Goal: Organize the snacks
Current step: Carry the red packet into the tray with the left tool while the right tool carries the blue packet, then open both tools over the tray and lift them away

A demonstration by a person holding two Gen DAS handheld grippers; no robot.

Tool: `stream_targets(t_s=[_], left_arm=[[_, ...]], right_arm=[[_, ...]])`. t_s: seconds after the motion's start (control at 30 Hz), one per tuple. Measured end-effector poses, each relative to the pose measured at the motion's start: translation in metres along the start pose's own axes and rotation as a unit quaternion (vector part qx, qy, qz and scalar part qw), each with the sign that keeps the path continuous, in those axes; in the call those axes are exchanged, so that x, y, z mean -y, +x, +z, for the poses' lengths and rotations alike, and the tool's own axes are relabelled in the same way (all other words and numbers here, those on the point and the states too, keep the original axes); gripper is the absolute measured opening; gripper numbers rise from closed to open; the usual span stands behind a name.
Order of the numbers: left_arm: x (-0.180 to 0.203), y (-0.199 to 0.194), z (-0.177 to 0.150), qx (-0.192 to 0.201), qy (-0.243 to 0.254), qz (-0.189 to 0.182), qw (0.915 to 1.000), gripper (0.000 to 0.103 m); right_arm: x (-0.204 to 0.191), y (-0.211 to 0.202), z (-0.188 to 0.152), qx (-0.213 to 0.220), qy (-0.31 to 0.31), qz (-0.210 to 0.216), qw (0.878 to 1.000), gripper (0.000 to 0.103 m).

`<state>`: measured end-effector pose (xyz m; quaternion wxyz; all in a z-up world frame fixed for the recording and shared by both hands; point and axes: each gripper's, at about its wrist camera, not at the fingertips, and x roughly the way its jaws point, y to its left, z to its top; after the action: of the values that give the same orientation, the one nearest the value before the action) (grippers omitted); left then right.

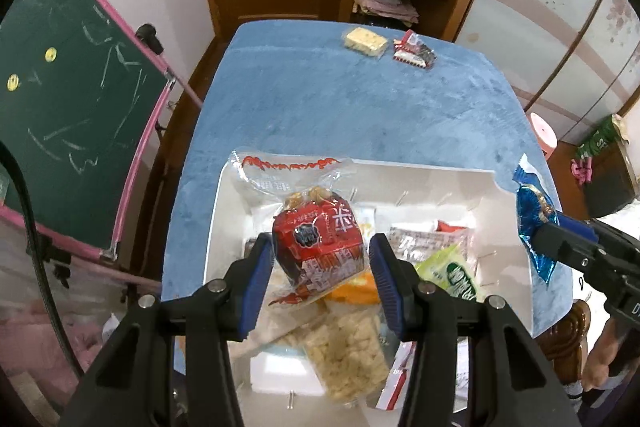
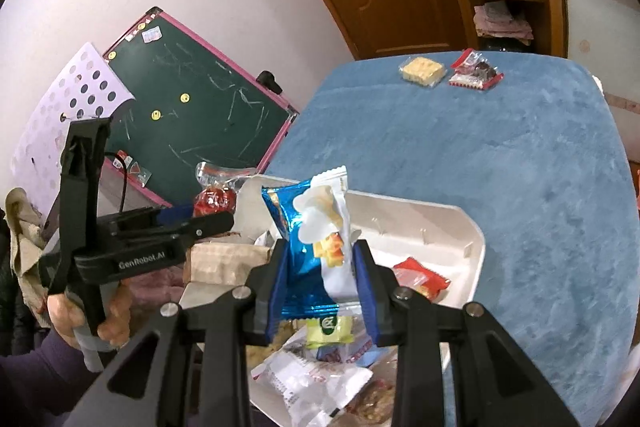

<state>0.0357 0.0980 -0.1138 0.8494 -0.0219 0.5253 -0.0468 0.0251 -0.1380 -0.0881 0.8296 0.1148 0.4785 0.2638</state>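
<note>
**Holding two snack packets above the white tray**

Gripping a red packet (image 1: pixel 318 247) with white lettering and a clear crinkled top, the left gripper (image 1: pixel 320 279) has its blue pads pressed against both sides of it, above the white tray (image 1: pixel 460 183). The right gripper (image 2: pixel 322 291) is clamped on a shiny blue and white packet (image 2: pixel 310 235) printed with yellow crackers, held upright over the same tray. Beneath them the tray holds a heap: a green packet (image 1: pixel 454 273), a clear bag of pale puffed pieces (image 1: pixel 348 351), a small red packet (image 2: pixel 422 281). At twelve o'clock, far across the blue tablecloth (image 1: pixel 340 115), a pale yellow cracker pack (image 1: pixel 366 42) lies just beside a red and white packet (image 1: pixel 414 51). A green chalkboard (image 1: pixel 60 99) stands at nine o'clock.
</note>
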Motion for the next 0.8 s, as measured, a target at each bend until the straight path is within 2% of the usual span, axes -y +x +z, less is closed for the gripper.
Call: stream_targets(t_s=[0.33,0.8], left_arm=[[0.002,0.005,-0.023,0.017,0.015,0.020,0.9995,0.048],[0.010,0.022,-0.026,0.006,0.018,0.002,0.9998,0.048]], right_arm=[[-0.017,0.027,-0.014,-0.009,-0.001,-0.021,1.000,0.032],[-0.022,0.043,-0.011,-0.016,-0.002,-0.061,0.998,0.033]])
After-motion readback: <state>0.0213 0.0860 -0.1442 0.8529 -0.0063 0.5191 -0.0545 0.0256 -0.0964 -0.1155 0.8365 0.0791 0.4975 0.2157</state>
